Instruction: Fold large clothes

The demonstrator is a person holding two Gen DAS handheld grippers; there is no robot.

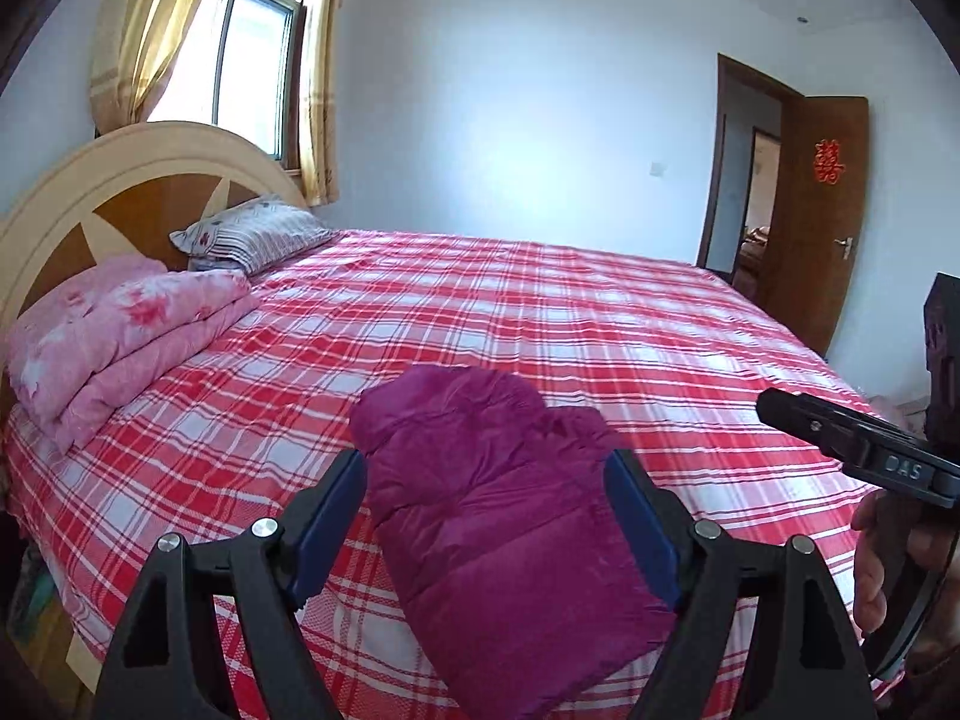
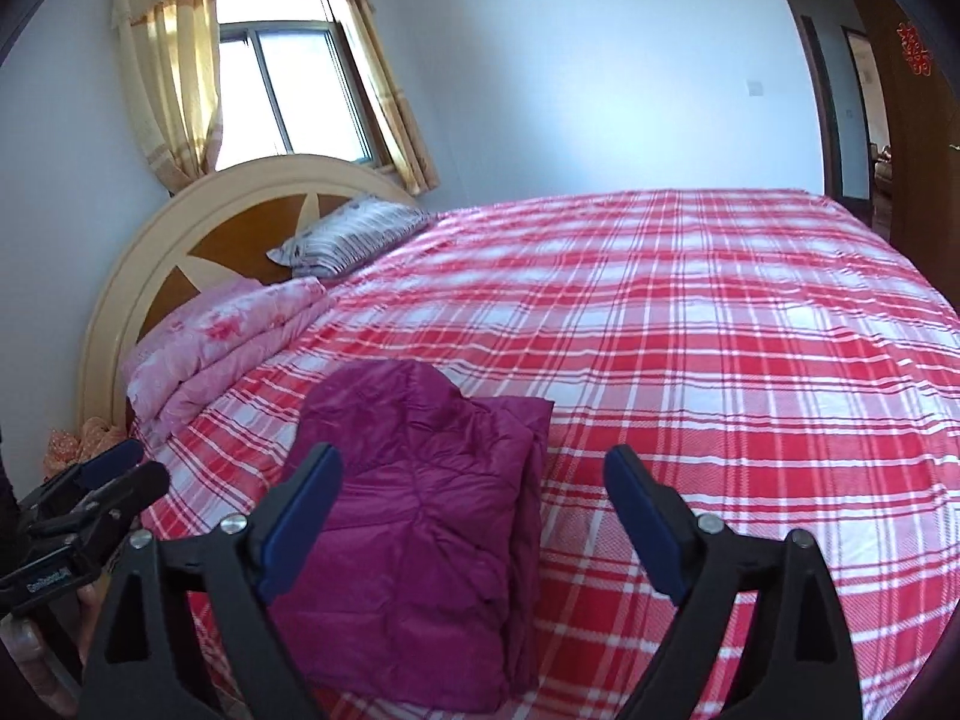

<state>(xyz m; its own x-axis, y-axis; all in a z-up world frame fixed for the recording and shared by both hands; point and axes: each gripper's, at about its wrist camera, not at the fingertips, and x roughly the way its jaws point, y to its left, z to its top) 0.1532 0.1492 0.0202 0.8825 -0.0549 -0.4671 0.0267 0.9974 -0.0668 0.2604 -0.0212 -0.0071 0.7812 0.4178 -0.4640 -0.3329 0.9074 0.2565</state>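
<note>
A magenta padded jacket [image 1: 498, 510] lies folded into a thick rectangle on the red-and-white plaid bed sheet [image 1: 600, 312], near the bed's front edge. My left gripper [image 1: 486, 462] hovers above it with its blue pads wide apart, touching nothing. In the right wrist view the same jacket [image 2: 420, 510] sits below and left of centre. My right gripper [image 2: 474, 453] hangs open over the jacket's right edge and holds nothing. The left gripper [image 2: 135, 468] shows at the far left of that view, a hand beneath it.
A folded pink floral quilt [image 1: 120, 336] and a striped pillow [image 1: 258, 234] lie against the round headboard [image 1: 72, 192] at the left. The plaid sheet [image 2: 720, 360] stretches bare to the right. An open brown door [image 1: 822, 210] stands beyond the bed's far corner.
</note>
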